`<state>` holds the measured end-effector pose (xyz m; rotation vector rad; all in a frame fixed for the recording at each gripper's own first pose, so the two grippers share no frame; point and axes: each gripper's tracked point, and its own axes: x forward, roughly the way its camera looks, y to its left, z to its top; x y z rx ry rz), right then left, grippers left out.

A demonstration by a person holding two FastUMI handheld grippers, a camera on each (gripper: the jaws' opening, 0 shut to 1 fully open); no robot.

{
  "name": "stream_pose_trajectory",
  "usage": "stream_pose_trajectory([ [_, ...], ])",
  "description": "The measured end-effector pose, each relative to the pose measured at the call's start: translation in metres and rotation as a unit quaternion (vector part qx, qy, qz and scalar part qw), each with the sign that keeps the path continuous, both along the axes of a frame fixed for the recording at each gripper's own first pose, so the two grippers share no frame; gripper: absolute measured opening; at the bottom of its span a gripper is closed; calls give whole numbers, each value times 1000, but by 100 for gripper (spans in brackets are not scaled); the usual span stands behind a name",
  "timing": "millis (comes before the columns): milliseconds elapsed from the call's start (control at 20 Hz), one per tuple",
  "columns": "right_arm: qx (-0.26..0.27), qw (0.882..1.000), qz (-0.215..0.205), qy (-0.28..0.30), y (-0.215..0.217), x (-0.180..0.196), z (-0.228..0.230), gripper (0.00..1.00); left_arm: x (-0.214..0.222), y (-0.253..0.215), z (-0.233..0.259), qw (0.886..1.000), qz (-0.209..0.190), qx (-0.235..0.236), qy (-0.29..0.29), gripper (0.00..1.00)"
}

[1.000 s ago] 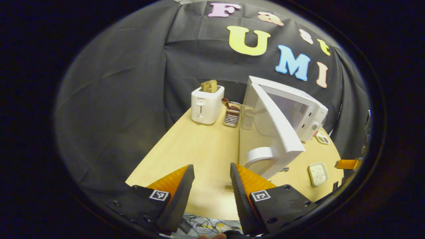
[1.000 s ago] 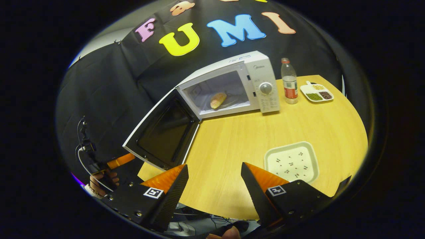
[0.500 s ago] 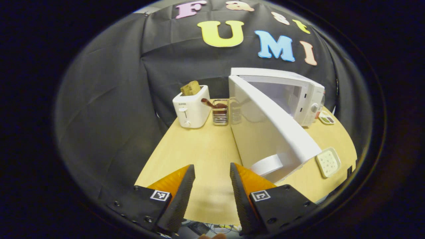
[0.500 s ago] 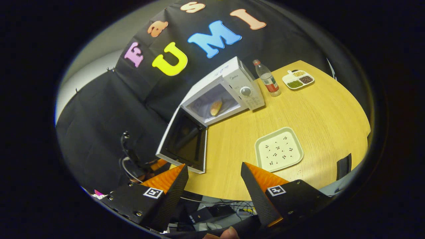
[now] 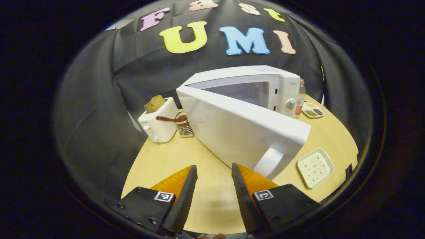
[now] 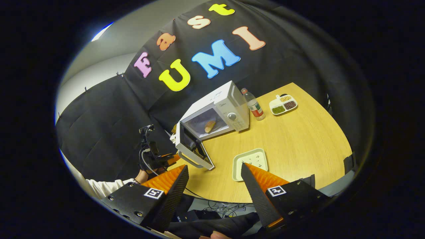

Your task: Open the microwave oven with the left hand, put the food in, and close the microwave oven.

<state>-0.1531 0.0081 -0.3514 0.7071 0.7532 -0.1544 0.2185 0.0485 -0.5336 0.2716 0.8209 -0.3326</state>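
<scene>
The white microwave (image 5: 265, 86) (image 6: 225, 103) stands at the back of the wooden table. Its door (image 5: 242, 132) (image 6: 191, 146) is partly open and swung toward the front. A bread roll (image 6: 210, 126) lies inside the cavity. In the left gripper view my left gripper (image 5: 212, 172) is open and empty, just in front of the door's outer face, near its curved handle (image 5: 267, 161). The right gripper view shows that left gripper (image 6: 159, 161) farther off beside the door, held by a hand. My right gripper (image 6: 215, 171) is open and empty, high above the table's front edge.
A white toaster (image 5: 158, 121) with bread and a metal utensil holder (image 5: 184, 126) stand left of the microwave. A plastic bottle (image 6: 254, 104) and a divided snack dish (image 6: 283, 103) sit to its right. An empty square plate (image 5: 315, 167) (image 6: 250, 162) lies near the front edge.
The microwave door has swung partway toward shut. The left gripper moved round to face the door's outer side. The right gripper pulled back and up, away from the table.
</scene>
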Motion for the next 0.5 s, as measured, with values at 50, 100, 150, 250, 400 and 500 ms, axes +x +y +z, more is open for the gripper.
stream_pose_trajectory([
  [50, 4, 1000, -12, 7, -3, 1, -4, 98, 5, -9, -2, 1000, -12, -3, -3, 75],
  [100, 7, 1000, -27, 10, -8, 5, -3, 98, 15, -19, -3, 1000, -21, -7, -10, 75],
  [150, 8, 999, -37, 14, -11, 9, -5, 98, 26, -26, -7, 1000, -26, -13, -10, 70],
  [250, 4, 998, -51, 27, -13, 22, -14, 98, 41, -46, -15, 999, -39, -34, -9, 75],
  [400, 8, 996, -83, 38, -8, 48, -23, 98, 69, -67, -23, 997, -65, -42, -24, 75],
  [500, 13, 994, -98, 50, 5, 61, -33, 98, 80, -83, -26, 995, -78, -64, -27, 72],
])
